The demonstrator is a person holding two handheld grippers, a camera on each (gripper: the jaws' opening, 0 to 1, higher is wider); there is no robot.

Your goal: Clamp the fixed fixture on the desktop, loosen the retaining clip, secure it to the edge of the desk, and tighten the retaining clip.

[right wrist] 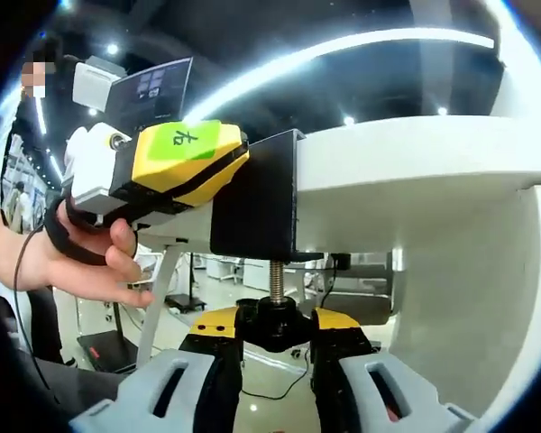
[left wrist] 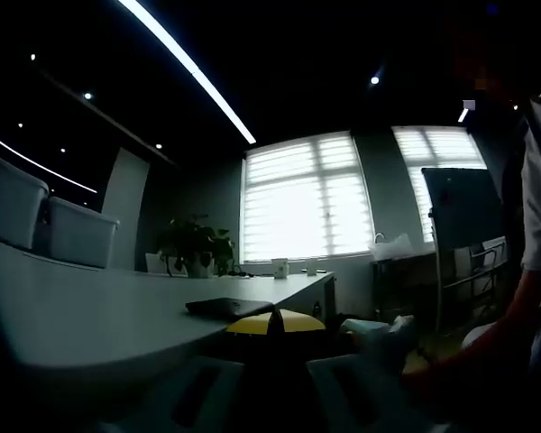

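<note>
Right gripper [right wrist: 275, 347] pinches black round screw knob [right wrist: 272, 320] at 12 o'clock; threaded rod points up into black clamp bracket [right wrist: 252, 194] w/ left gripper [right wrist: 176, 162] holding it on white desk edge [right wrist: 415, 158].

An office meeting room: a long white worktop [left wrist: 90, 307] with pale chairs [left wrist: 45, 225] along its far side, a potted plant [left wrist: 197, 245], tall windows with blinds [left wrist: 307, 194], strip ceiling lights [left wrist: 185, 63], and a board on a stand [left wrist: 464, 207].
</note>
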